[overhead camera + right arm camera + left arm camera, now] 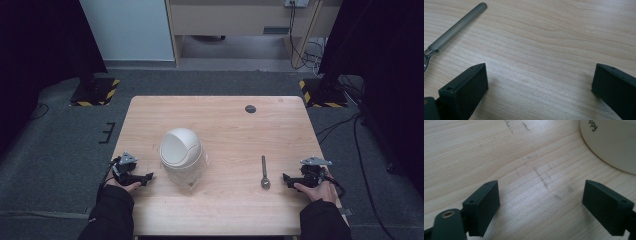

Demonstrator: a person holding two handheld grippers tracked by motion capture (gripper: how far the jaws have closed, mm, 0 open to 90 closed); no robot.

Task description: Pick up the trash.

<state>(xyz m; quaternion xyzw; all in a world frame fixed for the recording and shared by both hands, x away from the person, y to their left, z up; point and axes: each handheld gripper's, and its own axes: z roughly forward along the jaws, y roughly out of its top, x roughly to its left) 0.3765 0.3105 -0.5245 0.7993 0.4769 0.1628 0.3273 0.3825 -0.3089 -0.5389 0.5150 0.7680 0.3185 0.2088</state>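
A white domed bin with a swing lid (181, 150) stands on the wooden table (220, 125), left of centre; its clear lower part reaches toward the front edge. My left gripper (148, 177) rests on the table just left of the bin, open, nothing between its jaws. In the left gripper view the bin's white base (609, 142) fills the upper right, beyond the gripper (541, 202). A grey metal spoon (264, 172) lies right of centre, bowl toward me. My right gripper (286, 178) sits open just right of it. The spoon's handle (459, 25) lies upper left of that gripper (540, 87).
A small dark round cap (250, 109) is set into the table near its far edge. Grey carpet surrounds the table, with black stands on yellow-striped bases (95, 90) at the far corners and cables (350, 125) at the right.
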